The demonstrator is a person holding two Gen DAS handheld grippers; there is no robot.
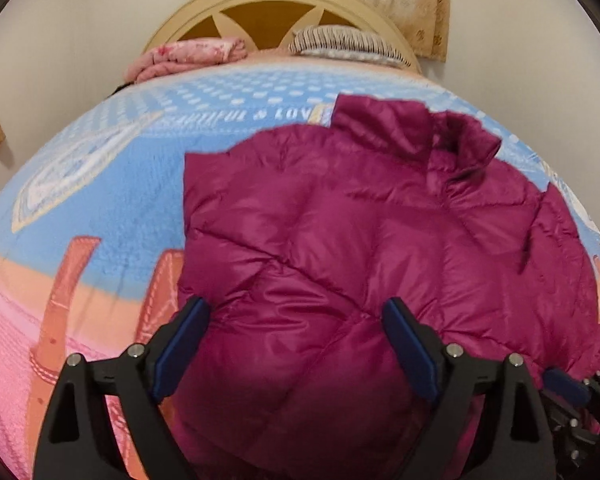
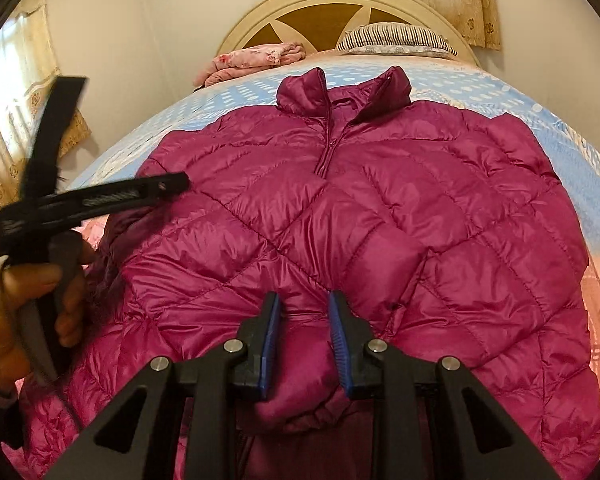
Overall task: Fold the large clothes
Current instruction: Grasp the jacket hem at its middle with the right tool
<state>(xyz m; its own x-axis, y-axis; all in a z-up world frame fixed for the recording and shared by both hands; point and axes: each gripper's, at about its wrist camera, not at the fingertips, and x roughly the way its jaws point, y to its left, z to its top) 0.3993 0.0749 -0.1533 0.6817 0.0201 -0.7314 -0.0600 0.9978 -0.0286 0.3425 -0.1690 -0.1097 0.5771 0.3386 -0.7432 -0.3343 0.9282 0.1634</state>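
A magenta quilted puffer jacket lies front up on the bed, collar toward the headboard, both sleeves folded in over its chest; it also shows in the left wrist view. My right gripper is shut on the cuff end of a sleeve at the jacket's middle, a fold of fabric between its blue pads. My left gripper is open wide and empty above the jacket's left part. The left tool and the hand holding it show in the right wrist view, blurred.
The bed has a blue and pink blanket. A pink folded cloth and a striped pillow lie by the cream headboard. Curtains hang behind and at the left. Walls are close on both sides.
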